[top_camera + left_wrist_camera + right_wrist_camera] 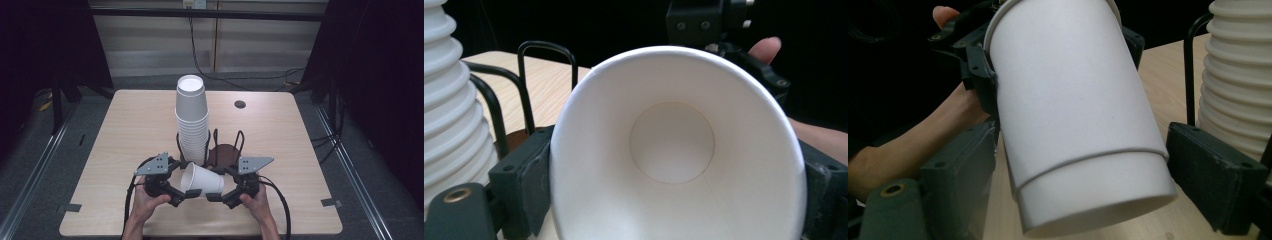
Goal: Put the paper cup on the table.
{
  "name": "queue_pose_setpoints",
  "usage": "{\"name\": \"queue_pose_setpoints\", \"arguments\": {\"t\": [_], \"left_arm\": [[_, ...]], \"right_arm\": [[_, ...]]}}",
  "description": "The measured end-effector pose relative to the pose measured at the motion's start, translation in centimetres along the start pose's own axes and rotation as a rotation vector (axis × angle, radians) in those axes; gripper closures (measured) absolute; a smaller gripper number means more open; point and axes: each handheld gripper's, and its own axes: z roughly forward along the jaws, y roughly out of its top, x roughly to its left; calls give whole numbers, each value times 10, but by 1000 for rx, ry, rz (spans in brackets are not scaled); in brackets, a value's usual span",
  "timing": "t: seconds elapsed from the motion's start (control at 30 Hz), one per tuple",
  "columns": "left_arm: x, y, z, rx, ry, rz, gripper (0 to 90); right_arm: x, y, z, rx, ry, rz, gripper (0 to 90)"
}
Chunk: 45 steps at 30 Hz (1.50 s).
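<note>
We hold one white paper cup (201, 180) on its side between both grippers, near the table's front edge at about 6 o'clock in the high view. The left gripper (186, 195) has its jaws clenched on the cup's open rim end; in the left gripper view we look straight into the cup (672, 142) and see its round bottom, w/ black jaws pressed on both sides. The right gripper (214, 196) grasps the cup at the base end; in the right gripper view its jaws touch both sides of the cup (1073, 110), approx. near the base.

Just behind, toward 12 o'clock, stands a black wire holder (227, 145) w/ a brown base, and in it, on its 9 o'clock side, a tall stack of white cups (191, 117), upside down. Farther at 1 o'clock we see a dark round hole (240, 104) in the wooden table (125, 130).
</note>
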Motion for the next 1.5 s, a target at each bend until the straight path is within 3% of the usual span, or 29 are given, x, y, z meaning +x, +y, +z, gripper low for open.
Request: {"name": "queue_pose_setpoints", "arguments": {"t": [0.33, 0.5, 0.67, 0.77, 0.8, 0.97, 1.0, 1.1, 1.37, 1.5], "left_arm": [[4, -1, -8, 22, 33, -12, 109], [5, -1, -17, 39, 63, -17, 108], [8, -2, -25, 43, 79, -24, 108], [7, -3, -30, 67, 104, -25, 108], [7, -3, -30, 67, 104, -25, 108], [7, -2, -38, 103, 123, -19, 108], [7, -1, -40, 110, 129, -17, 108], [7, 2, -47, 126, 144, -11, 107], [14, 0, -61, 164, 194, -28, 107], [19, 1, -67, 215, 229, -27, 106]], "right_arm": [[2, -9, -5, -24, -95, 13, 130], [6, -11, -17, -74, -161, 6, 129], [5, -16, -30, -128, -246, 17, 129], [6, -19, -37, -154, -325, 6, 129], [6, -19, -37, -154, -325, 6, 129], [9, -24, -43, -173, -467, -19, 130], [9, -24, -43, -173, -467, -19, 130], [10, -28, -46, -183, -539, -29, 129], [9, -44, -52, -278, -668, -28, 126], [8, -51, -56, -291, -741, -55, 127]]}}
